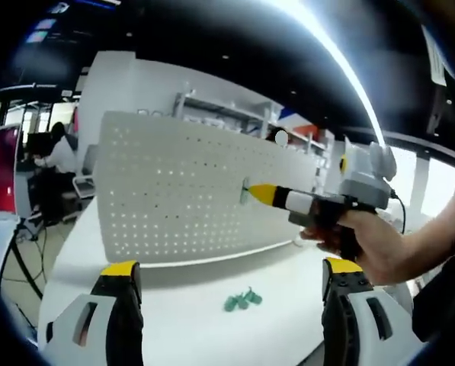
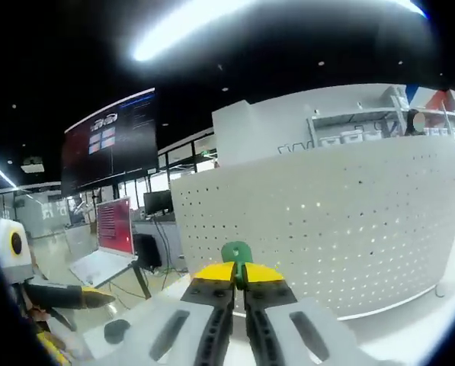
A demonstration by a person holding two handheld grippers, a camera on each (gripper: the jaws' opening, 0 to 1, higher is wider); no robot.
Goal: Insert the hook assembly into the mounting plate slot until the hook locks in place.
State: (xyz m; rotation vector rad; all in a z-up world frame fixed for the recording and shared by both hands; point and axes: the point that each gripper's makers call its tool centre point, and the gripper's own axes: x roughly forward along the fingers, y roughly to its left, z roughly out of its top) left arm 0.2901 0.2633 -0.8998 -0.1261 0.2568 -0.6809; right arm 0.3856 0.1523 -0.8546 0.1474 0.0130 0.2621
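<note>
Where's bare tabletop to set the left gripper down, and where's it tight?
Free: the white table between the pegboard foot and the left gripper, left of the spare green hooks. Tight: right of them, where the right gripper and the hand holding it press a green hook to the board.

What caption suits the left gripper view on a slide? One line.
Right gripper presses a green hook against the white pegboard; spare hooks lie on the table.
</note>
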